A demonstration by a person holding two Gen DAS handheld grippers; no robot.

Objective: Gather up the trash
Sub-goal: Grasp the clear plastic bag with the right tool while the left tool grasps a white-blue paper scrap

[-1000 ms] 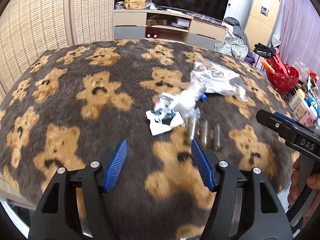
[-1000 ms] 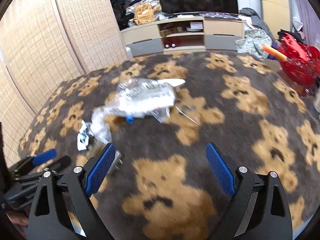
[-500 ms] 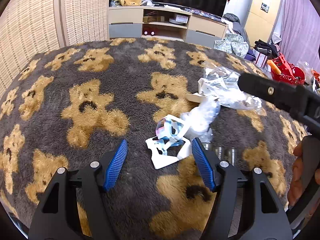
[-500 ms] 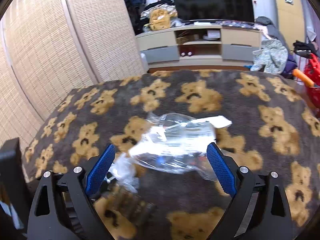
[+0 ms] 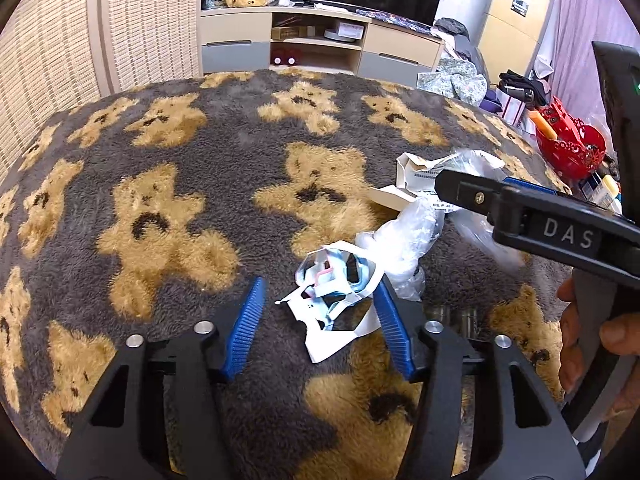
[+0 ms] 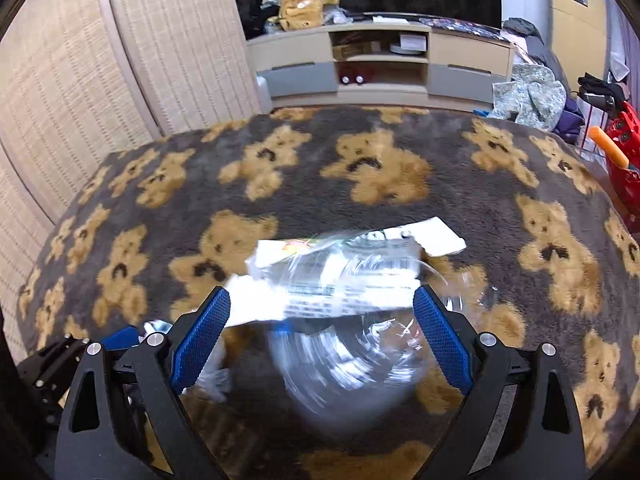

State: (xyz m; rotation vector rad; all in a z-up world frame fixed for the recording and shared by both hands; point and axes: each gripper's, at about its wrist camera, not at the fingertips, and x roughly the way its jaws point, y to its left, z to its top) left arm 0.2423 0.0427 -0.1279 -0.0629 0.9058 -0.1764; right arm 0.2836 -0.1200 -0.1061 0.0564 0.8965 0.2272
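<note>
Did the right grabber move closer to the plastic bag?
Yes. The right gripper came forward over the teddy-bear blanket; the clear plastic bag now sits between its open fingers.

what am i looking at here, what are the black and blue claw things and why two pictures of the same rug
No robot here: a person holds a hand-held gripper in each hand, and each gripper has a fisheye camera looking out along its two blue-padded fingers. So you get one picture per gripper.

In the left camera's picture, the left gripper is open around a torn white wrapper on the teddy-bear blanket. The black bar coming in from the right is the right gripper, with the person's hand holding it.

In the right camera's picture, the right gripper is open over a clear plastic bag, blurred by motion.

A crumpled white bag lies between the two. Nothing is gripped yet.
</note>
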